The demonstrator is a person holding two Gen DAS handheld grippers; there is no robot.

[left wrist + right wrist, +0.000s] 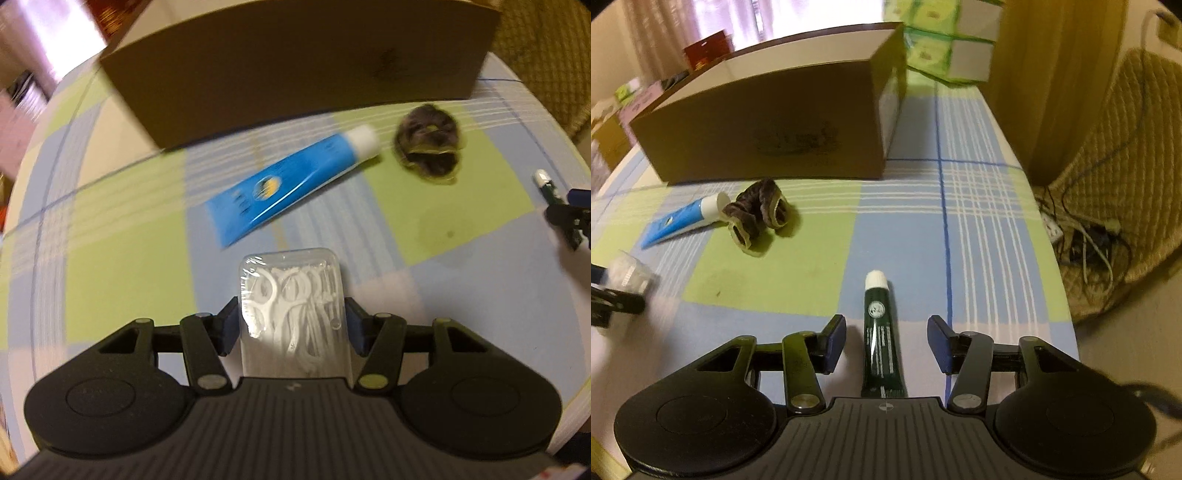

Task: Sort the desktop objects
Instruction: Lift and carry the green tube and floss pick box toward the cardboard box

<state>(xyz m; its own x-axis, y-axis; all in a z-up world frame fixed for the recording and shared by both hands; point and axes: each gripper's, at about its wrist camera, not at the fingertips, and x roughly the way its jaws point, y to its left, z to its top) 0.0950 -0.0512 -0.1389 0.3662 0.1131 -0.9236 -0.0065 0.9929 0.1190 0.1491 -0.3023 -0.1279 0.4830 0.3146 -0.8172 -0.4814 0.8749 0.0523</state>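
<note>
A: The clear plastic box of white floss picks (291, 302) sits between the blue pads of the left gripper (291, 321). Both pads press against its sides, so the tongs are clamped on it. Whether it rests on the cloth or hangs just above it cannot be told.

B: And the other hand?

A: The right gripper (886, 341) stands over the small dark green tube (881, 332) with the white cap. The tube lies on the checked tablecloth (979, 240), its cap pointing away from the camera. There is a clear gap between each pad and the tube, so those tongs are parted and grip nothing.

B: What lies farther out?

A: Beyond the floss box, a blue tube with a white cap (291, 181) lies slantwise on the cloth. Just beside its cap is a dark fuzzy scrunchie (428, 142), crumpled in a heap; the right wrist view shows the two touching or nearly so.

B: And behind those?

A: A brown cardboard box (768, 136), open at the top, stands on the table near the tube and scrunchie. Past its far corner are stacked green and white tissue packs (945, 48). Off the table's right edge, a quilted beige seat (1126, 147) and a tangle of cables (1086, 236) show.
</note>
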